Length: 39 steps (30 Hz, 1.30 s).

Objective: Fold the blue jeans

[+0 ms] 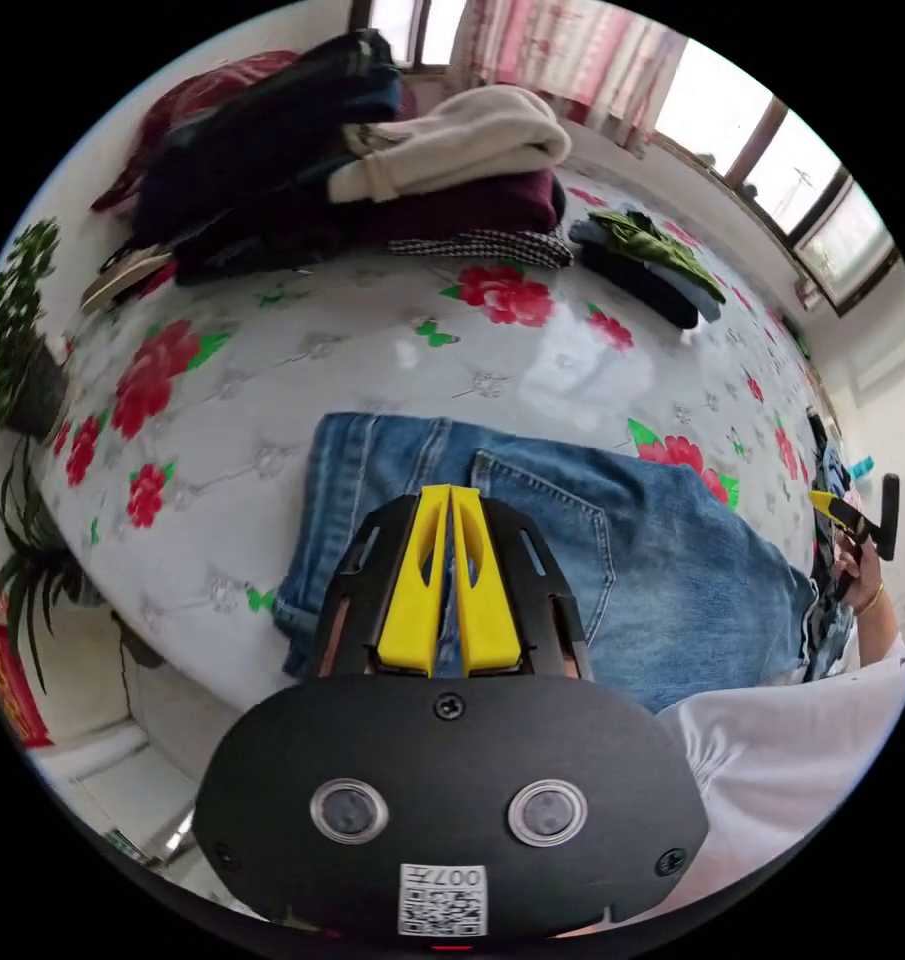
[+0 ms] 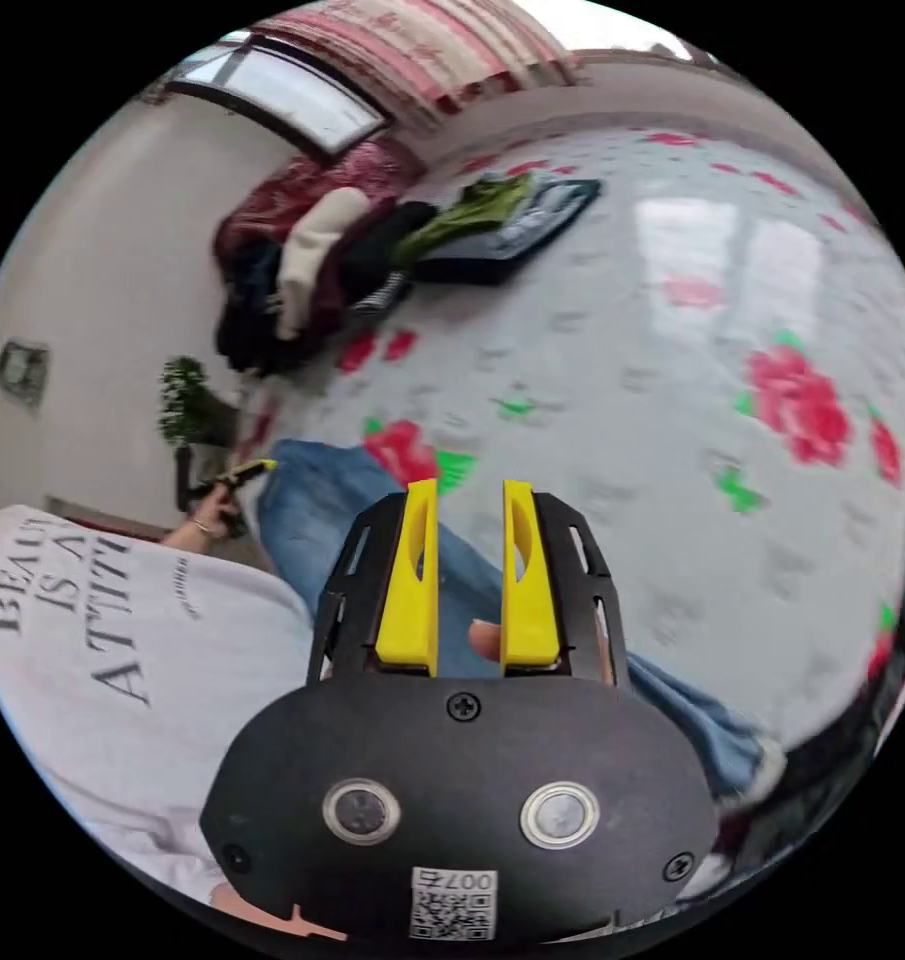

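The blue jeans (image 1: pixel 612 560) lie spread on a bed (image 1: pixel 372 340) with a white cover printed with red flowers. In the left gripper view, the left gripper (image 1: pixel 450 495) has its yellow fingers (image 1: pixel 417 580) pressed together over the waist end of the jeans; whether denim is caught between them I cannot tell. Beyond the fingers sit a pile of clothes (image 1: pixel 372 170) and a smaller folded stack (image 1: pixel 652 262). In the right gripper view, the right gripper (image 2: pixel 469 490) has its fingers (image 2: pixel 409 575) parted, hovering above a leg of the jeans (image 2: pixel 312 510). A person's white shirt (image 2: pixel 122 650) shows to the left of them.
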Available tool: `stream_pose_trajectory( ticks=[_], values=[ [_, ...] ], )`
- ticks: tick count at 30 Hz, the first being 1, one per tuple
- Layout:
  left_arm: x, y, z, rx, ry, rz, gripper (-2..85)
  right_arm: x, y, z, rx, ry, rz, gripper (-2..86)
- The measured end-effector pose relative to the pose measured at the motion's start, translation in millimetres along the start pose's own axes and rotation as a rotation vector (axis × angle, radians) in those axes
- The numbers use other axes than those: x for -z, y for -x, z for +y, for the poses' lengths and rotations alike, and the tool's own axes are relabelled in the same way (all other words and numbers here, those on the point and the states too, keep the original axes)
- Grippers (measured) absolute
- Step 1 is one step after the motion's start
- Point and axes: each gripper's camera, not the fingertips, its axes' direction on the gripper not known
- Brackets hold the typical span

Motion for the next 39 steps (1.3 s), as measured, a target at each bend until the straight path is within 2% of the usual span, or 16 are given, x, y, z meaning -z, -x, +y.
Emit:
stream_pose_trajectory(
  ticks=[6, 12, 14, 16, 17, 18, 20, 22, 24, 26, 29, 31, 34, 39],
  values=[
    [8.1, 31.7, 47.0, 0.160, 0.019, -0.101, -0.9, -112.8, -7.5, -59.7, 0.066, 0.247, -0.147, 6.6],
    [-17.4, 33.5, 64.0, 0.136, 0.083, -0.142, -1.0, -134.8, 14.6, -46.6, 0.227, 0.520, -0.284, 7.0],
    [-27.7, 30.9, 64.7, 0.133, 0.085, -0.138, -1.0, -129.8, 20.3, -41.1, 0.283, 0.571, -0.273, 7.0],
    [-31.2, 29.4, 64.2, 0.134, 0.081, -0.136, -1.0, -112.5, 20.6, -42.8, 0.335, 0.506, -0.146, 7.1],
    [-32.2, 28.5, 64.3, 0.132, 0.079, -0.133, -1.0, -96.4, 13.5, -48.9, 0.327, 0.405, -0.069, 7.2],
    [-32.4, 28.1, 64.6, 0.127, 0.077, -0.132, -1.0, -84.4, -0.5, -59.0, 0.279, 0.332, -0.038, 7.5],
    [-32.3, 26.8, 67.3, 0.105, 0.068, -0.123, -1.0, -80.0, -30.3, -77.1, 0.181, 0.311, -0.060, 8.0],
    [-31.8, 26.9, 69.2, 0.096, 0.062, -0.114, -1.0, -91.6, -64.0, -89.5, 0.091, 0.373, -0.078, 8.4],
    [-31.8, 27.2, 70.0, 0.096, 0.062, -0.105, -1.0, -106.8, -92.5, -94.5, 0.006, 0.462, -0.236, 8.5],
    [-31.1, 27.9, 70.0, 0.103, 0.070, -0.096, -1.0, -105.6, -89.0, -94.8, 0.041, 0.500, -0.335, 8.4],
    [-31.8, 26.6, 72.9, 0.097, 0.060, -0.091, -1.0, -94.5, -73.8, -94.7, 0.141, 0.559, -0.319, 7.9],
    [-33.3, 25.0, 74.3, 0.095, 0.052, -0.093, -1.0, -95.7, -76.9, -99.6, 0.124, 0.604, -0.337, 7.6],
    [-34.2, 21.9, 74.4, 0.098, 0.050, -0.103, -0.9, -110.5, -103.6, -118.1, -0.019, 0.671, -0.354, 7.5],
    [-32.1, 19.9, 77.5, 0.092, 0.044, -0.104, -0.9, -146.0, -162.2, -153.0, -0.379, 0.700, -0.555, 7.3]
  ],
)
